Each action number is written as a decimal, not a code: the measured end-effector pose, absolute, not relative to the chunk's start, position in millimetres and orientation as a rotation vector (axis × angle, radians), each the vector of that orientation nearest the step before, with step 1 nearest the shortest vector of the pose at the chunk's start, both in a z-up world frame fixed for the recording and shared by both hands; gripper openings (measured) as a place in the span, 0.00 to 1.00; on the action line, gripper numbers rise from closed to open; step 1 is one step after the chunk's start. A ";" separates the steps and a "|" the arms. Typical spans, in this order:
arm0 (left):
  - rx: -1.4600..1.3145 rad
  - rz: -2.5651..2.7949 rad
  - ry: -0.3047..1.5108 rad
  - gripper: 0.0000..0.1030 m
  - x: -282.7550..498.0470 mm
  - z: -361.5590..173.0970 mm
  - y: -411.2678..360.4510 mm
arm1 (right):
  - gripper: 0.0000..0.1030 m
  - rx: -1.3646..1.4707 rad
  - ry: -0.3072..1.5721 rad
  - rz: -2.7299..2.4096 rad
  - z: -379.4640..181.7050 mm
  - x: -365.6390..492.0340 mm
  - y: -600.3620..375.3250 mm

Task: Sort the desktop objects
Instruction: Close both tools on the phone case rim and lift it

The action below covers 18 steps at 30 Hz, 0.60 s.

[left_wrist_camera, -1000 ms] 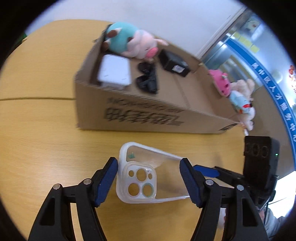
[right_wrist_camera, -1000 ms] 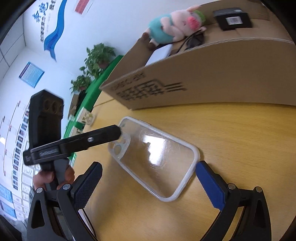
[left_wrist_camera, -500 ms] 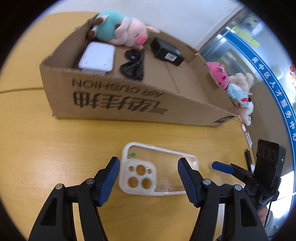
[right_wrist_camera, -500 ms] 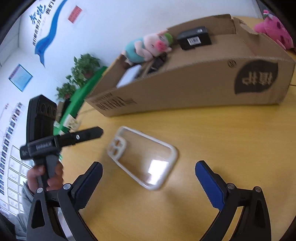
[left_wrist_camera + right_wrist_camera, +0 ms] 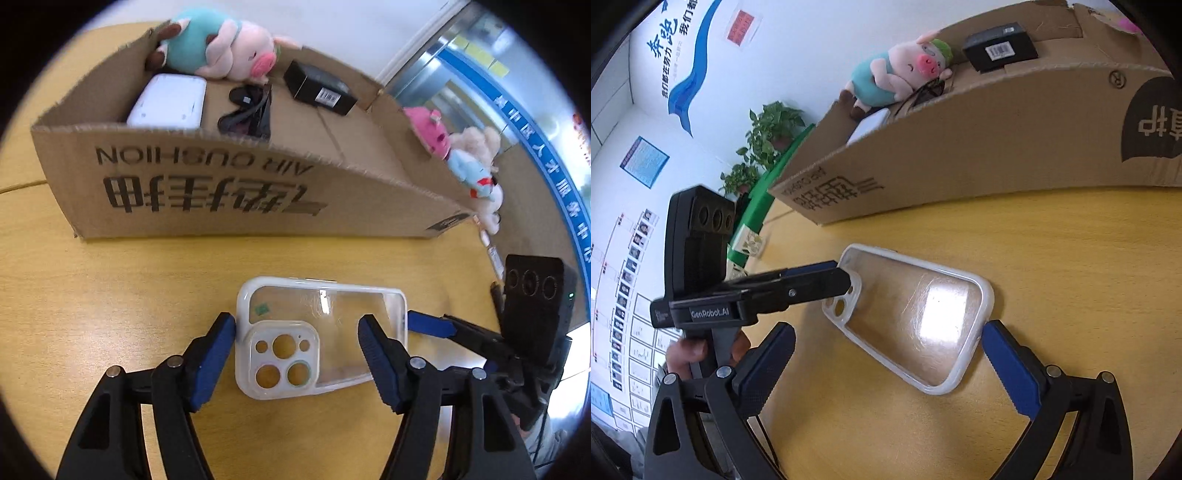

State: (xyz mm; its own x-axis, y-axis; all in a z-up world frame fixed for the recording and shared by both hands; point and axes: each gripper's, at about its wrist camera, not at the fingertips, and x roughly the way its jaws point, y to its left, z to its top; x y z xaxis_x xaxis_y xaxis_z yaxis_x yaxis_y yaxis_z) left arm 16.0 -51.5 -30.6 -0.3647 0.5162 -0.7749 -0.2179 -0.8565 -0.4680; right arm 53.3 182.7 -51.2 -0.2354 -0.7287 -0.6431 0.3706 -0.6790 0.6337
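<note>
A clear phone case (image 5: 325,325) with a white rim lies flat on the yellow table, also in the right wrist view (image 5: 916,314). My left gripper (image 5: 297,350) is open and straddles its camera-hole end, the left pad at the rim. My right gripper (image 5: 886,365) is open around the case's other end, its right pad close to the corner. The open cardboard box (image 5: 221,195) stands just behind; it holds a plush pig (image 5: 221,48), a white device (image 5: 170,101), black sunglasses (image 5: 247,114) and a black box (image 5: 319,92).
Several plush toys (image 5: 461,158) lie past the box's right end. A pen-like object (image 5: 491,254) lies by the table's right edge. Potted plants (image 5: 764,140) stand beyond the table's far side. The box wall (image 5: 979,147) rises close behind the case.
Both grippers have moved in close to the case again after pulling back half a second ago. The left pads are now level with the camera-hole end. The case stays on the table.
</note>
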 end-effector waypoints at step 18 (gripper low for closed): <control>-1.435 2.286 -0.412 0.65 27.2 -31.4 -56.6 | 0.79 1.241 -0.336 -2.230 -27.2 76.2 217.4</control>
State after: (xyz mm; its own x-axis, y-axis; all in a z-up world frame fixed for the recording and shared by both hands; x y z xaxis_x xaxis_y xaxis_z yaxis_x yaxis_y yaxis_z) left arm 27.2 -56.6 -31.4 -0.3870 0.4868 -0.7831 -0.1825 -0.8729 -0.4525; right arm 76.2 217.4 -27.2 -0.4148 -0.5814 -0.7000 0.3497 -0.8121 0.4672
